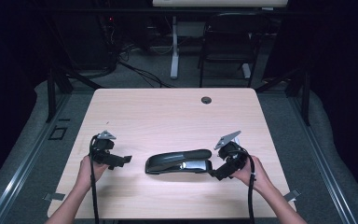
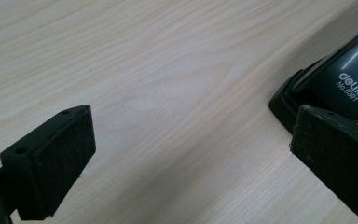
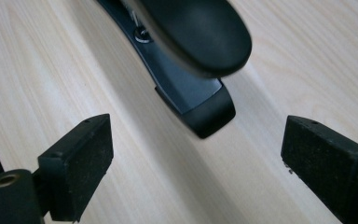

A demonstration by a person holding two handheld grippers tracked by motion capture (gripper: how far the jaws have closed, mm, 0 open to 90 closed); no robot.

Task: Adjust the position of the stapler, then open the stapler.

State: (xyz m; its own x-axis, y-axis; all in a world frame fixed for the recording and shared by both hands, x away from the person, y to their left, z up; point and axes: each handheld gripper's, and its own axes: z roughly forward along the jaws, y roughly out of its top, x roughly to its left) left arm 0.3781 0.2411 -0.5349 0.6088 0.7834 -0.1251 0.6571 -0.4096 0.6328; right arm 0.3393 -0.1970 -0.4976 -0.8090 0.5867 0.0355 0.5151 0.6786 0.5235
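A long black stapler lies flat on the light wooden table, near its front middle. My left gripper hovers a little to the left of it, held in a hand, jaws pointing at it. In the left gripper view the gripper stands open over bare wood, with the stapler's printed end beyond the right jaw. My right gripper sits at the stapler's right end. In the right gripper view that gripper is open, and the stapler's end lies just past the pads, untouched.
A round cable hole sits near the table's far edge. Beyond the table stand a black chair and a white desk leg on a grey floor. Black frame struts flank the table's far corners.
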